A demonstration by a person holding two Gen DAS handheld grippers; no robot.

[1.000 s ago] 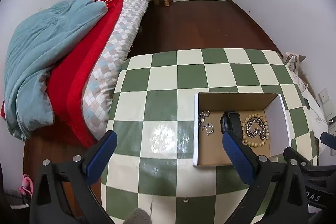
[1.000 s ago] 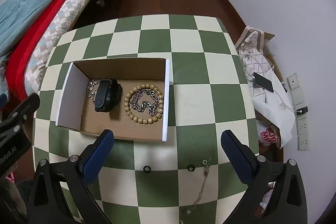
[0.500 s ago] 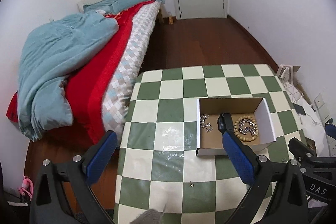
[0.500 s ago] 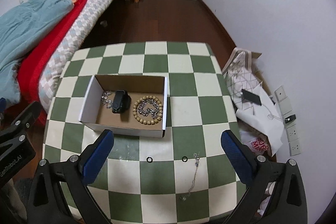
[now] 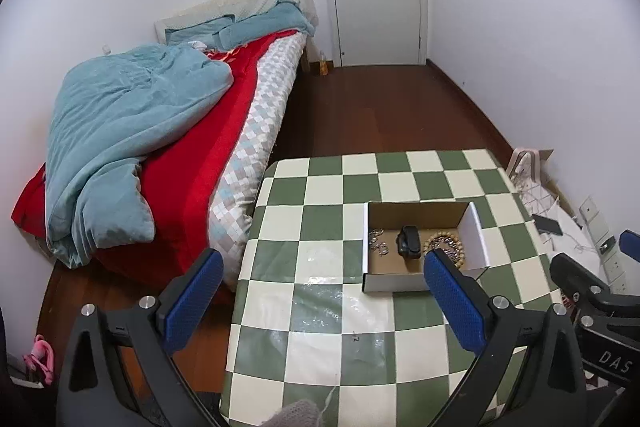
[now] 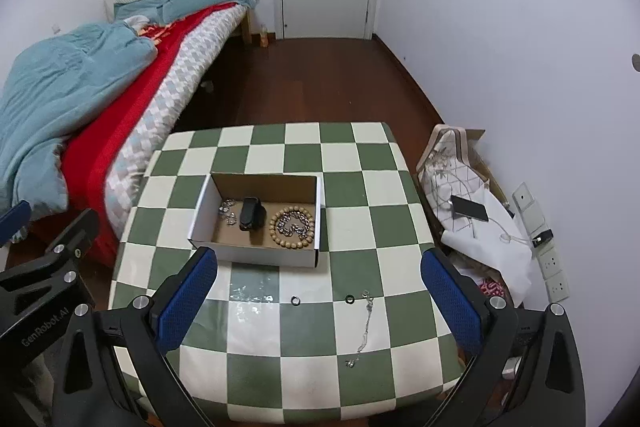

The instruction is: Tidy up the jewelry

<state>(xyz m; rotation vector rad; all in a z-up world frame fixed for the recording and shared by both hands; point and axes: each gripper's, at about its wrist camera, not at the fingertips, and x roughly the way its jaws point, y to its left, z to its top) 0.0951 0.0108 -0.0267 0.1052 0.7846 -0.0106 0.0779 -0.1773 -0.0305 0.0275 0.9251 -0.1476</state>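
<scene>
Checkered table (image 6: 352,203) — jewelry box (image 6: 256,253), loose chain (image 6: 364,327)

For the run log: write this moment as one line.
left gripper: open, empty | right gripper: open, empty | box: holds jewelry | two rings, thin chain: on table

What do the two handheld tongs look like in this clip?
Both are alike: black frames with silver screws, and two fingers faced with blue textured pads. The left tongs show in their own view; from the right view their side reads "GenRobot.AI". The right tongs match; in the left view their side shows the white letters "DAS". No cables or sleeves can be seen.
</scene>
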